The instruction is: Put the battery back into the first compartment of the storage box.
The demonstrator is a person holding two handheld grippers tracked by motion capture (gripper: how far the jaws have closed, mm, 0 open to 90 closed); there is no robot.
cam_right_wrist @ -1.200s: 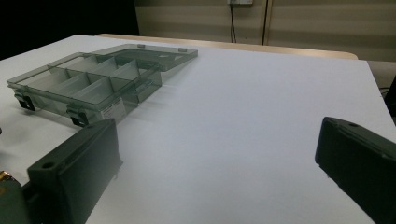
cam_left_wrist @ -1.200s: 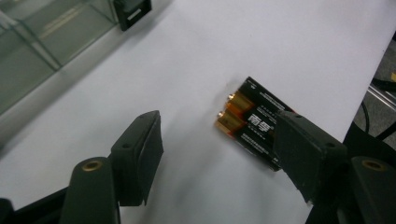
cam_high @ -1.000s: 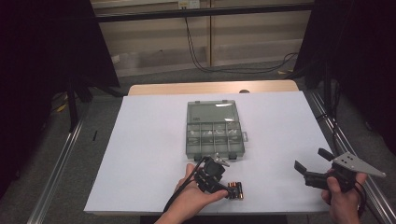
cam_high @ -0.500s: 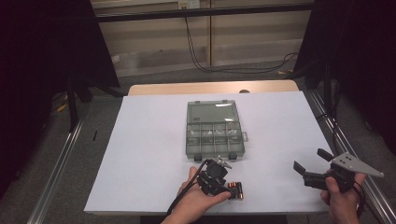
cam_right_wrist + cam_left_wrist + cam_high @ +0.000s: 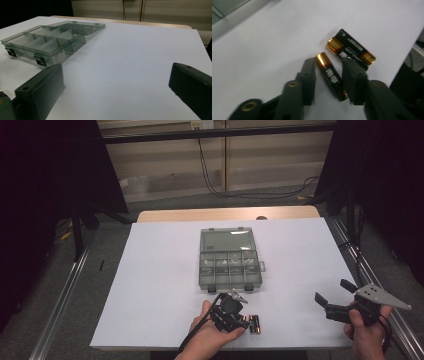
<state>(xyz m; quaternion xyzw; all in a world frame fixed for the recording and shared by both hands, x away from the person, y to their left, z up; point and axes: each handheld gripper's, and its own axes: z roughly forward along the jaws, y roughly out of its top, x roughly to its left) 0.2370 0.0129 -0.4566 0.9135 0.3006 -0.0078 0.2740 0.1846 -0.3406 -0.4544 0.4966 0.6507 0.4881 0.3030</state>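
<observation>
A: Left gripper (image 5: pixel 328 75) — where, and how do its jaws stand?

B: Low over the white sheet (image 5: pixel 160 270) near the table's front edge, just in front of the box (image 5: pixel 230 260). Its jaws have just been closing and now flank one battery (image 5: pixel 331 76), which lies between them on the sheet. A thin gap shows on the left side (whether the right pad touches is hard to tell), so the battery is framed, not yet pinched.

A: Other batteries?

B: Two more (image 5: pixel 352 50) lie side by side just beyond the jaw tips, close to the sheet's edge. In the high view the batteries (image 5: pixel 255 323) sit just right of the left gripper (image 5: pixel 239 317).

A: And the box?

B: Clear, compartmented, lid folded back flat toward the far side, mid-table.

A: Right gripper (image 5: pixel 336 300)?

B: Held at the table's right front corner, well apart from the batteries. Its jaws stand wide apart with nothing but bare sheet between them; its own view looks across the sheet toward the box (image 5: pixel 47 42).
</observation>
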